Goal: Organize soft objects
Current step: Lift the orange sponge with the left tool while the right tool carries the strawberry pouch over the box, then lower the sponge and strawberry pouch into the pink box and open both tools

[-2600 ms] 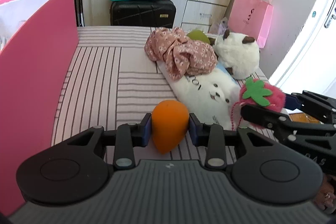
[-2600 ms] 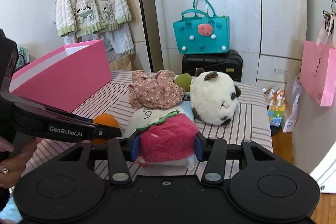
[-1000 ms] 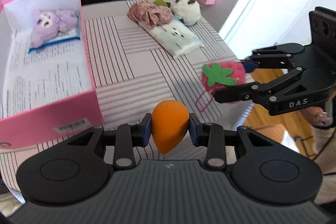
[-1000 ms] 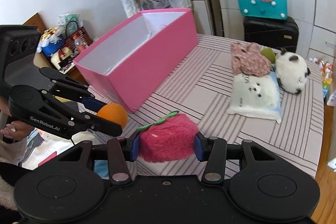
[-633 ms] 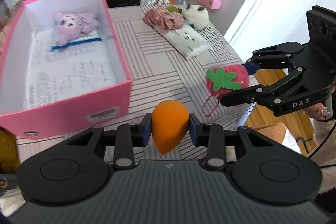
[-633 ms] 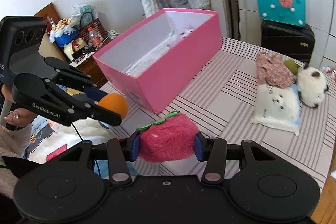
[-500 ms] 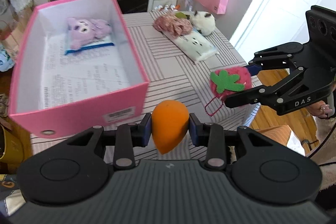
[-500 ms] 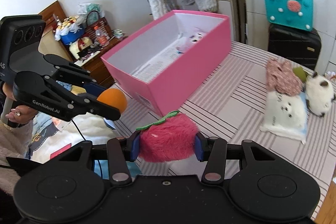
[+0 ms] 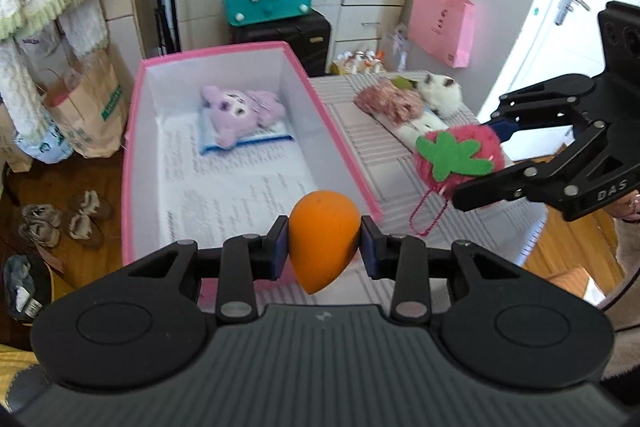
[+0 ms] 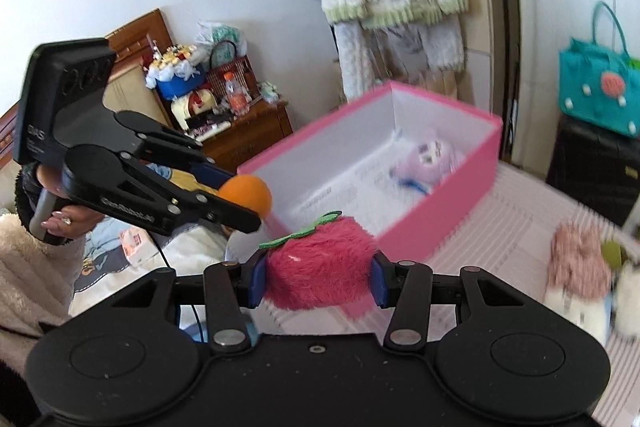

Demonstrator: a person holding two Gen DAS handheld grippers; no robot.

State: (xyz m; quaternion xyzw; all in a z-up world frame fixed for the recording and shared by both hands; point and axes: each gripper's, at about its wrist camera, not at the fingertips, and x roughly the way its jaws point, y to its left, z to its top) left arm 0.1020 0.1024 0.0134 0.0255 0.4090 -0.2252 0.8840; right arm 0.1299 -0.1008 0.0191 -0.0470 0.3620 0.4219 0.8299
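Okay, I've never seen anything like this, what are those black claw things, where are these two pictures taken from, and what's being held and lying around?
There is no robot here. A person holds a two-finger grasping tool in each hand, and each tool has a camera looking forward along its fingers, so each picture shows its own tool at the bottom and the other tool off to one side.

In the left camera's picture, the left tool is shut on an orange egg-shaped sponge. In the right camera's picture, the right tool is shut on a pink fuzzy strawberry.

Ahead is an open pink box on a striped cloth; a purple plush already lies inside. Further back on the cloth lie a flowered fabric bundle and white plush toys.
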